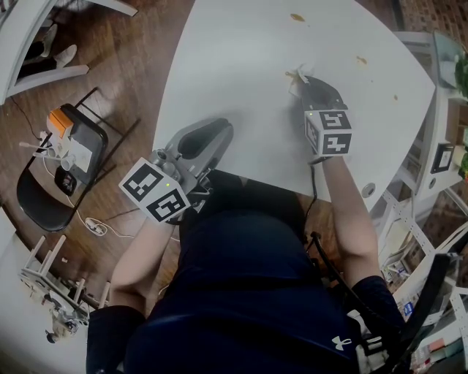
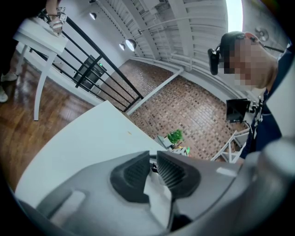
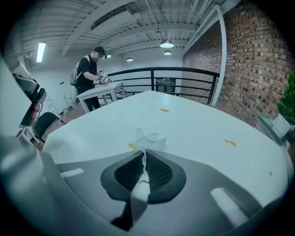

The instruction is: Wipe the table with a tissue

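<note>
A crumpled white tissue lies against the white table, right of its middle. My right gripper is shut on it and points steeply down. In the right gripper view the tissue bunches out past the shut right gripper, with a small yellow stain just left of it. More yellow stains dot the table. My left gripper rests at the table's near edge; in its own view the left gripper has its jaws together with nothing held.
A black chair with an orange object stands on the wood floor at left. White shelving crowds the table's right edge. A person stands at another table far off, by a black railing.
</note>
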Tool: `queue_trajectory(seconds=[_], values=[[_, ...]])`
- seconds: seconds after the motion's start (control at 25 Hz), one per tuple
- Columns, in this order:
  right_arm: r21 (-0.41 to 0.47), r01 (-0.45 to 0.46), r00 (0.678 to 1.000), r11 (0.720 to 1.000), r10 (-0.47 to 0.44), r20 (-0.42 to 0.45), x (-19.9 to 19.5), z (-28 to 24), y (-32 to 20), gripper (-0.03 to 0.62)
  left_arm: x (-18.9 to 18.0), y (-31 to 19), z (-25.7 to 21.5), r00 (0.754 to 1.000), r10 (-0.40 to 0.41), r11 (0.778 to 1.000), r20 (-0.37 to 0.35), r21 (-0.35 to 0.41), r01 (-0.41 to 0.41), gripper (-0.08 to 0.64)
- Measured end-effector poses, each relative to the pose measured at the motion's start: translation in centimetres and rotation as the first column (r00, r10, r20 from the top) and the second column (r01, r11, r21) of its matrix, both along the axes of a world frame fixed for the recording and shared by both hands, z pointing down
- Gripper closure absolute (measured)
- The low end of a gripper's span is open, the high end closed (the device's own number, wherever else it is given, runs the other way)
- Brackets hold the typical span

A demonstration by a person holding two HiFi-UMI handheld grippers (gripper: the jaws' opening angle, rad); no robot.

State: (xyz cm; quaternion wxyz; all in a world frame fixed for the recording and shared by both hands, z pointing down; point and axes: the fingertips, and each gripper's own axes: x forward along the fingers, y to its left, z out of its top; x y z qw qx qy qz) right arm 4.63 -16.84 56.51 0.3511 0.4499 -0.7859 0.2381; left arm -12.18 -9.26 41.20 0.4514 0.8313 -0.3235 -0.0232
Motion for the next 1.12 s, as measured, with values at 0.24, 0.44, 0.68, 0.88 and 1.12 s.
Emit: queue_trajectory(seconds=[0.24,0.44,0.68,0.88,1.12], values=[[0.000,0.010,1.000,1.000,-0.010,0.003,-0.8,0.0,-0.4,0.578,-0.5,-0.2,0.1,1.000,-0.006,1.000,0.002,-0.003,0.006,0.512],[0.001,0.024,1.000,1.000,-0.024,0.006,-1.7,0.0,-0.6,0.578,-1.0,-0.4,0.2,1.000,-0.014,1.000,0.002,-0.004,0.014,0.512],[0.003,0.035,0.999,0.999,-0.035,0.003,-2.4,-0.1,-0.9,0.578,-1.6,-0.5,0.3,1.000,-0.022,1.000,0.001,-0.007,0.022,0.512],[0.002,0.047,0.999,0.999,-0.047,0.005,-3.1,0.0,-1.1,0.578,-2.0,-0.7,0.4,1.000,-0.028,1.000,-0.001,-0.009,0.028,0.512],[0.007,0.071,0.997,0.997,-0.072,0.008,-4.4,0.1,-1.5,0.580,-2.6,-0.9,0.4,0.999,-0.039,0.999,0.005,-0.010,0.039,0.514]])
